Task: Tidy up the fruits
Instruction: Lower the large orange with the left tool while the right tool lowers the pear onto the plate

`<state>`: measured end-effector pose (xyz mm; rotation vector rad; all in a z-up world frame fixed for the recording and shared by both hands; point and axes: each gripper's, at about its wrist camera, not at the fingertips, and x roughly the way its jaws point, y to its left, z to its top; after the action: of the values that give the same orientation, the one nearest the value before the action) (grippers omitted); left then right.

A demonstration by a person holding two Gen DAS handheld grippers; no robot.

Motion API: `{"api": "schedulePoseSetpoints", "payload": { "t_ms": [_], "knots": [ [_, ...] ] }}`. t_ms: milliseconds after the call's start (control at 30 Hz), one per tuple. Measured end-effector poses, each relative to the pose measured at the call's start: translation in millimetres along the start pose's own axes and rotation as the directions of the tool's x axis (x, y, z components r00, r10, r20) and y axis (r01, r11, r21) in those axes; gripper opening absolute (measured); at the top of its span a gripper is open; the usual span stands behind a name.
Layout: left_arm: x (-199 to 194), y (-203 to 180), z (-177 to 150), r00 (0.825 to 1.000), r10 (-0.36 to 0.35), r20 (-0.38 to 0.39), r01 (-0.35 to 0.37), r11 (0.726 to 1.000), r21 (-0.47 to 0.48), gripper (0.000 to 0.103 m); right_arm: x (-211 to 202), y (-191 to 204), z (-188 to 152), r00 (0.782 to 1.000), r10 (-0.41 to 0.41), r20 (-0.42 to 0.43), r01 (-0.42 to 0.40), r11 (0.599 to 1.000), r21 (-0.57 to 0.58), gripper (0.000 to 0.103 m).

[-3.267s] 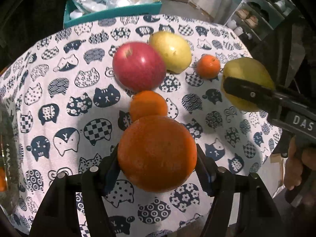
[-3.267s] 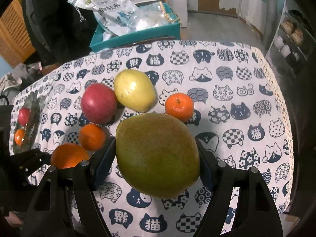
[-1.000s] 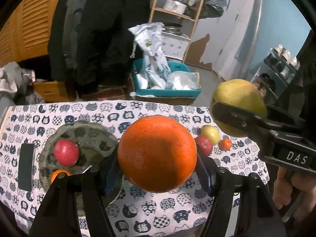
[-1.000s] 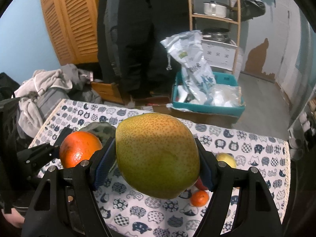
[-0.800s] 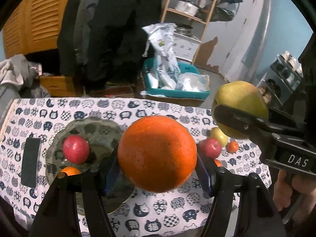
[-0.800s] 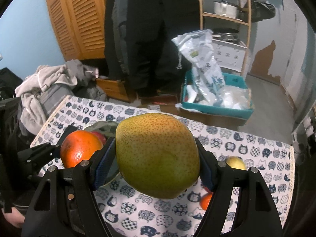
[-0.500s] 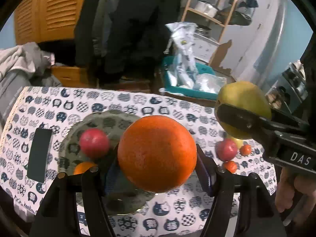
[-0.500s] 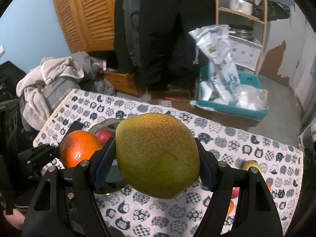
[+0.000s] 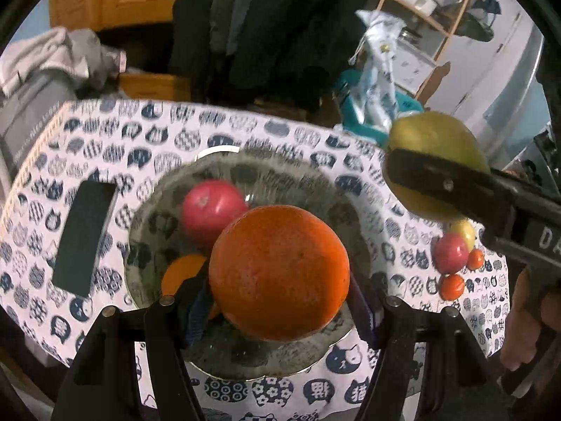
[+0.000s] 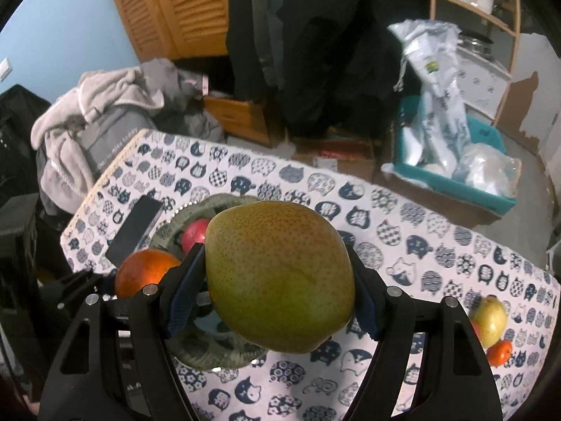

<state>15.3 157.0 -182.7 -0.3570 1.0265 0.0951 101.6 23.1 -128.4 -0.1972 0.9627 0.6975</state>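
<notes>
My left gripper is shut on a large orange and hangs over a grey-green plate. On that plate lie a red apple and a small orange, partly hidden by the fingers. My right gripper is shut on a green-yellow pear, also seen as the pear to the right of the plate. In the right wrist view the plate lies below and left of the pear.
A black phone lies left of the plate on the cat-print cloth. A red apple, a yellow pear and two small oranges sit at the right. A teal bin stands on the floor beyond.
Both grippers have come down and leftward with their fruit; the plate has grown larger and now lies right under the orange. Their grips are unchanged.
</notes>
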Motion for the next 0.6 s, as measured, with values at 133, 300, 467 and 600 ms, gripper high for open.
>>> {"api": "schedulePoseSetpoints", "payload": {
  "t_ms": [133,300,467,600],
  "knots": [
    [11,6,-7,0.999,0.021,-0.037,-0.022,1.000,-0.008,0.069,28,5,-2,0.998,0.015,-0.053,-0.015,1.000,0.006,0.076],
    [22,12,-13,0.997,0.026,-0.075,-0.029,0.999,-0.029,0.069,55,8,-9,0.993,0.025,-0.114,-0.024,1.000,0.009,0.076],
    [33,13,-20,0.993,0.056,-0.102,-0.058,0.998,-0.022,0.069,73,9,-14,0.988,0.030,-0.154,-0.028,1.000,0.014,0.076],
    [37,11,-24,0.992,0.069,-0.109,-0.071,0.997,-0.011,0.070,82,11,-19,0.983,0.031,-0.179,-0.030,0.999,0.013,0.076]
  ]
}}
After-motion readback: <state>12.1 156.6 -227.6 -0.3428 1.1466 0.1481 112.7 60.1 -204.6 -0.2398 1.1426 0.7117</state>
